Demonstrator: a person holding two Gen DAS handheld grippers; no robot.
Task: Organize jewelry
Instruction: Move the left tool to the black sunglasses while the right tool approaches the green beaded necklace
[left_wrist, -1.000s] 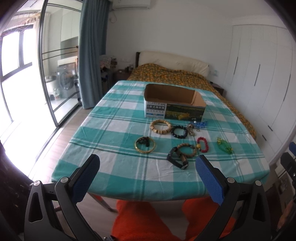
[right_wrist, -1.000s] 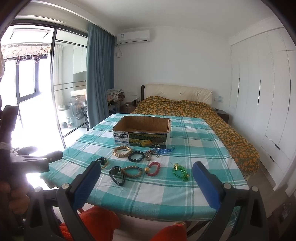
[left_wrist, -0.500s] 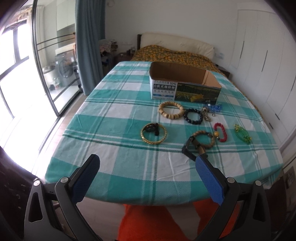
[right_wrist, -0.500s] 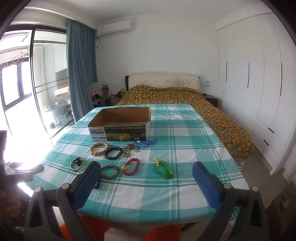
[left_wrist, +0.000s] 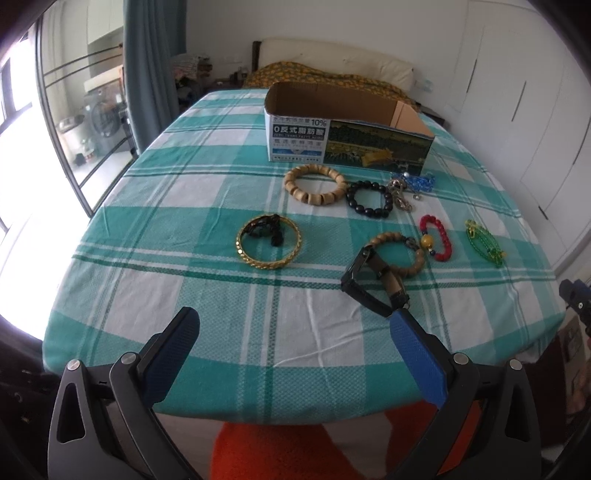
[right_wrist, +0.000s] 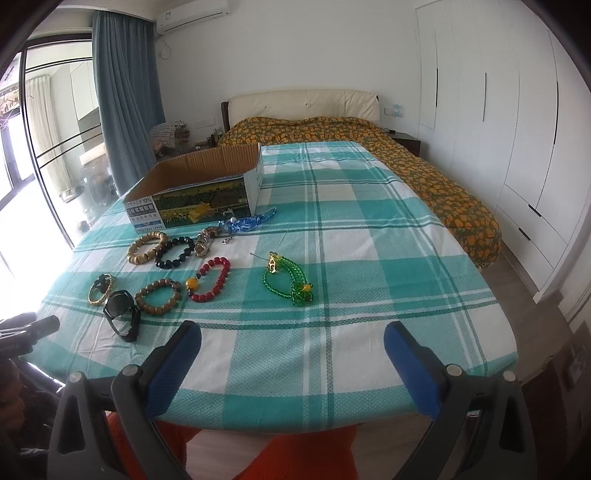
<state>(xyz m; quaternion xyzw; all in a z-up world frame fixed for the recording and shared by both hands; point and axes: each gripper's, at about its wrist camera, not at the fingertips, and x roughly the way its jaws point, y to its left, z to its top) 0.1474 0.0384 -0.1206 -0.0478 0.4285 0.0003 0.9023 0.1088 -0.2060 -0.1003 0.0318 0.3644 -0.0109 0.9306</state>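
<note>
Cardboard box (left_wrist: 343, 122), corrugated, open-topped, reads "10%" and "0反式脂肪酸". In front of it on the teal checked tablecloth (left_wrist: 207, 206) lie a wooden bead bracelet (left_wrist: 316, 183), black bead bracelet (left_wrist: 369, 199), gold bangle (left_wrist: 268, 242) and green bead strand (right_wrist: 288, 278). Left gripper (left_wrist: 295, 332) and right gripper (right_wrist: 291, 339) hover spread wide, holding nothing.

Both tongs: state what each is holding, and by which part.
Nothing. Left tongs and right tongs are open and empty; the jewelry lies on the tablecloth.
</note>
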